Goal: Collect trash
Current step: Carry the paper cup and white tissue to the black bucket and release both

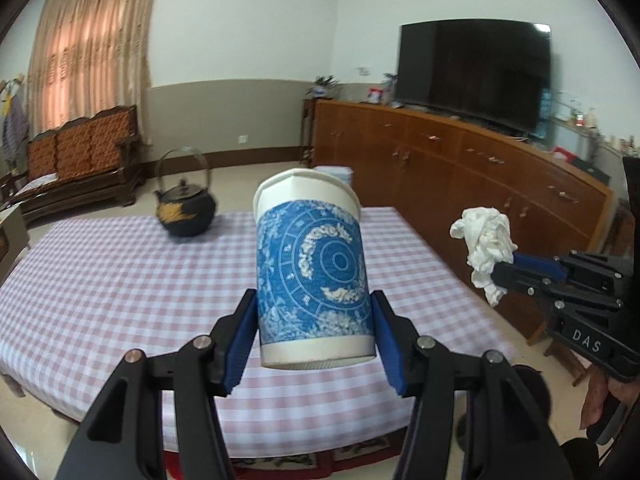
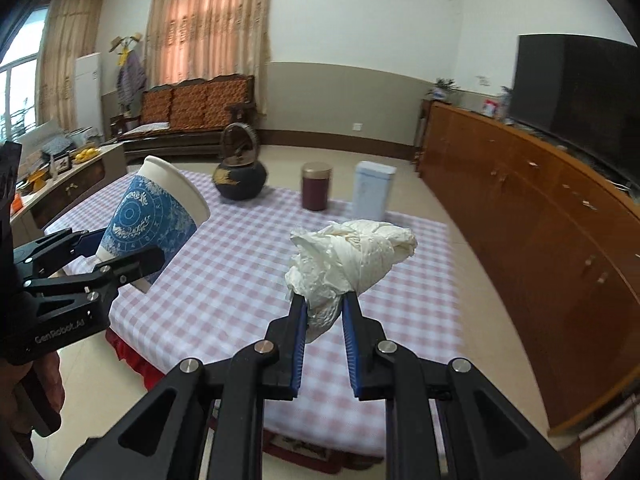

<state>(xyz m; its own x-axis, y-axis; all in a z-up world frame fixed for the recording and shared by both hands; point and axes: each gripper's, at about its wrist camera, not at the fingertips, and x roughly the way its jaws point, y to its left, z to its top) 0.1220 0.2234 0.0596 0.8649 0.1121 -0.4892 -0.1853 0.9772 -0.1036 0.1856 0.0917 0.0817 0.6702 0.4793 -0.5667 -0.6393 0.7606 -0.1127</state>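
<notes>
White walls, beige curtains (image 2: pixel 208 20) glowing with daylight, a wooden sofa (image 2: pixel 192 114), a long sideboard (image 1: pixel 460 160) under a television (image 1: pixel 476 72).

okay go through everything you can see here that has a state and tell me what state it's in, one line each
Blue-and-white paper cup: empty, clamped in left gripper, lifted off table.
Crumpled white tissue: pinched in right gripper, held up.
Black cast-iron teapot: lid on, upright on table.
Dark red jar: lidded, upright.
White tin: upright, closed.
Black television: off.

Beyond the left fingers (image 1: pixel 244 336), the paper cup (image 1: pixel 312 268) hides most of a pale tin (image 1: pixel 340 172). Small items on the sideboard (image 1: pixel 480 184) are too blurred to identify.
</notes>
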